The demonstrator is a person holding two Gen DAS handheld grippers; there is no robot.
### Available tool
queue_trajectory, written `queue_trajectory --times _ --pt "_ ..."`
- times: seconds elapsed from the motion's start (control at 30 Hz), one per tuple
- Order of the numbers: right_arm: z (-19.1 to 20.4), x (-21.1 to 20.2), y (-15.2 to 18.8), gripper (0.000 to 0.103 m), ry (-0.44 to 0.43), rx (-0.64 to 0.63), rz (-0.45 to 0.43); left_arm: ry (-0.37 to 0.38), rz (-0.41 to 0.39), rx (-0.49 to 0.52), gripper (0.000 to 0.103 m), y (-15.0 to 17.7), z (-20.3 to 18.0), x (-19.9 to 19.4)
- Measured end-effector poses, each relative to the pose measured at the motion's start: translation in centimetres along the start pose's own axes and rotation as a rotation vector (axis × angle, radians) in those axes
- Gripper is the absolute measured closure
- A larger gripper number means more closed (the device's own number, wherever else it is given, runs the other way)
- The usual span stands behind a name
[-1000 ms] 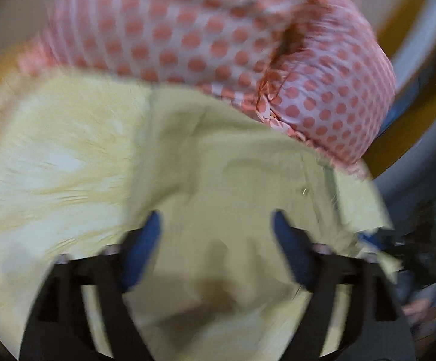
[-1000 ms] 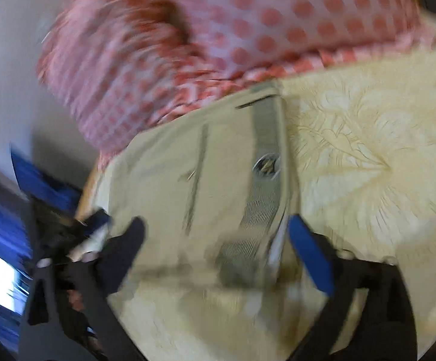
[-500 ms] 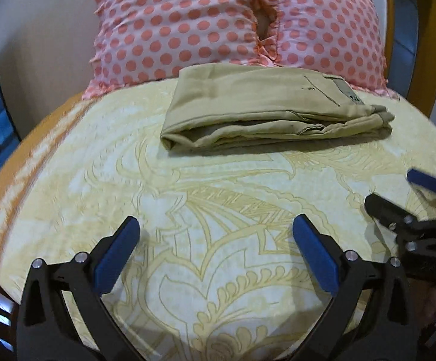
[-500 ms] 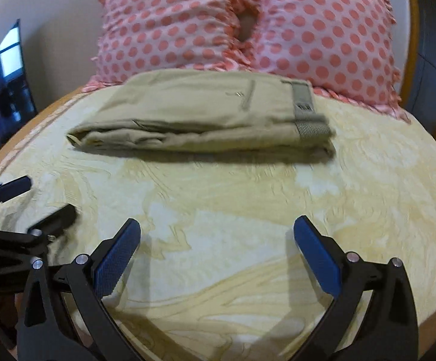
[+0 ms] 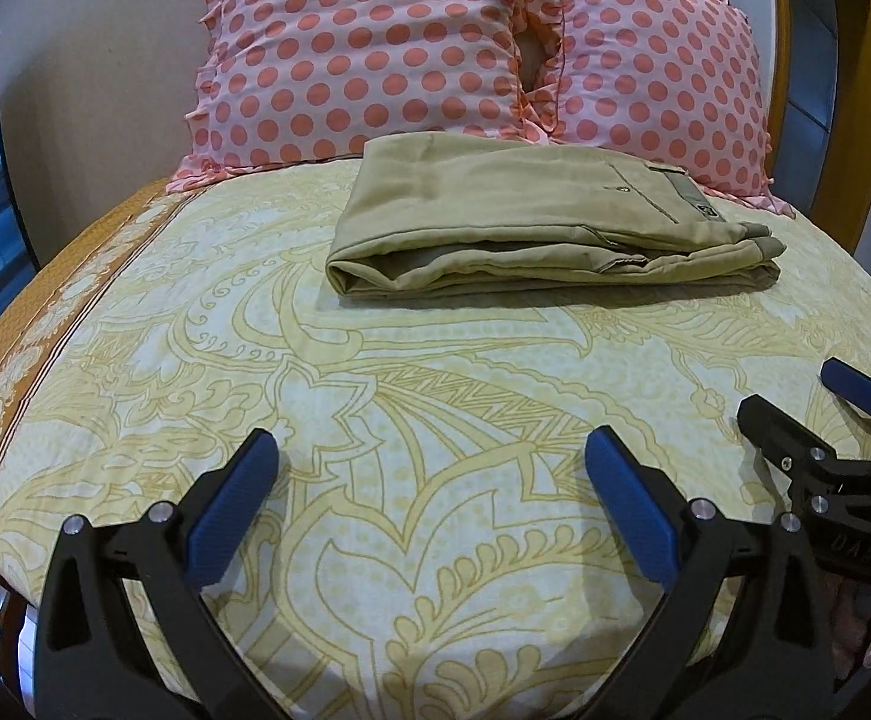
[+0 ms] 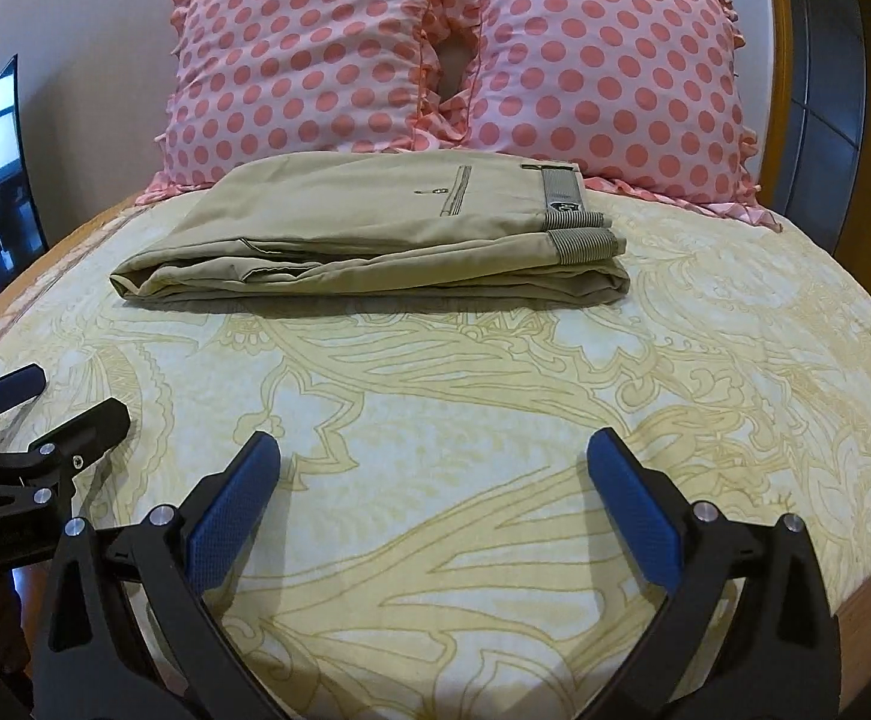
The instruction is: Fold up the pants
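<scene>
Khaki cotton pants (image 5: pixel 531 234) lie folded in compact stack on yellow patterned bedsheet (image 5: pixel 411 396), just before pink polka-dot pillows (image 5: pixel 375 48) — folding looks done. Left gripper (image 5: pixel 429 498) and right gripper (image 6: pixel 435 498) both spread wide, empty, well apart from stack.

Open bedsheet (image 5: pixel 435 396) stretches ahead of both grippers — nothing on it until the folded pants (image 6: pixel 369 234), which lie against two dotted pillows (image 6: pixel 453 60) blocking the far side.
</scene>
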State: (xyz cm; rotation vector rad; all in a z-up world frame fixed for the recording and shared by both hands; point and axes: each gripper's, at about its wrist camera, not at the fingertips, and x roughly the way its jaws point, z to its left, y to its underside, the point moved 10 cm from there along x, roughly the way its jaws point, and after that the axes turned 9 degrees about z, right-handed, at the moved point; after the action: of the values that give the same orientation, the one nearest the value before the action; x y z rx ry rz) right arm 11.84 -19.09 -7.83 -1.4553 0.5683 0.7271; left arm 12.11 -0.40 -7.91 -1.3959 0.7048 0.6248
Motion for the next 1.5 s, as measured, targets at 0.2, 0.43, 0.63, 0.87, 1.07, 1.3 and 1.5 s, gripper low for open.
queue_trajectory --times 0.2,0.43,0.63,0.87,1.07,1.3,1.5 --pt "0.09 0.04 0.05 0.001 -0.001 0.000 -0.001 -0.006 0.004 -0.006 0.002 0.00 0.09 -0.01" --pt "0.08 0.04 0.02 0.001 -0.001 0.000 0.000 -0.005 0.002 -0.006 0.002 -0.05 0.16 -0.02" --pt "0.08 0.03 0.04 0.001 -0.001 -0.001 0.000 -0.005 0.000 -0.006 0.002 -0.09 0.17 -0.05" --pt "0.06 0.02 0.07 0.001 -0.001 0.000 0.000 -0.005 0.000 -0.006 0.002 -0.07 0.18 -0.05" --pt "0.04 0.04 0.06 0.001 -0.001 -0.001 0.000 -0.006 0.000 -0.007 0.002 -0.05 0.14 -0.03" --pt "0.06 0.04 0.08 0.001 -0.001 0.000 0.000 -0.006 -0.002 -0.008 0.002 -0.11 0.12 -0.07" --pt "0.05 0.05 0.06 0.001 -0.002 -0.001 0.000 -0.008 -0.003 -0.009 0.002 -0.11 0.05 -0.04"
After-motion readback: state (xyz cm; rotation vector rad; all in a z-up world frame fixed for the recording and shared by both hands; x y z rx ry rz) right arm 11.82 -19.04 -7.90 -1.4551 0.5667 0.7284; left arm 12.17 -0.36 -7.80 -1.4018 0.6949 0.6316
